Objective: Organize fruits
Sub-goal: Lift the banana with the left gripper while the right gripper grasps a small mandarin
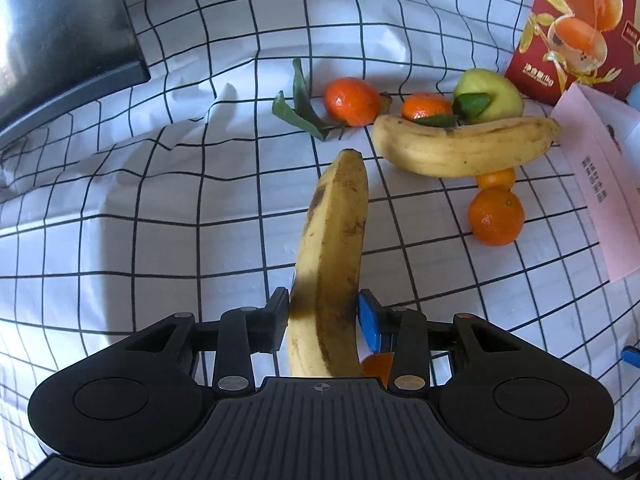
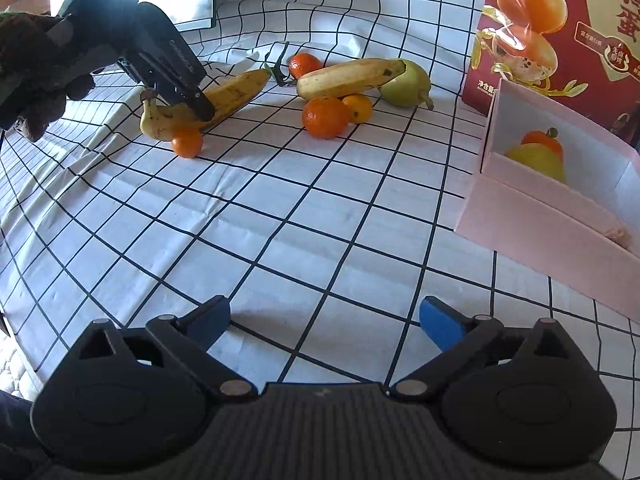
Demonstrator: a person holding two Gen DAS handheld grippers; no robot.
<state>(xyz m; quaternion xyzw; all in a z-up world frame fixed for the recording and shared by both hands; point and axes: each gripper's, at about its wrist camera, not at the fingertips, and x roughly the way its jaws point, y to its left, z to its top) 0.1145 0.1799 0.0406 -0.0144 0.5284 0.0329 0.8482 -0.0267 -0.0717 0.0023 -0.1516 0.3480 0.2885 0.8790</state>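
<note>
Left wrist view: my left hand-held gripper [image 1: 323,322] clamps a spotted yellow banana [image 1: 332,256] just above the grid-checked tablecloth [image 1: 160,220]; a second banana [image 1: 464,146], mandarins and a green pear [image 1: 502,94] wait beyond, unsorted. Right wrist view: my right hand-held gripper [image 2: 324,320] hovers spread and empty; the pink cardboard box [image 2: 532,216] holds only a pear and a mandarin, so I judge most sorting remains.

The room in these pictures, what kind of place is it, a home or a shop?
Probably a home table, though no walls show. A wrinkled checked tablecloth covers it, loose fruit such as a banana lies about, and a printed red food box stands beside an open pink box.
</note>
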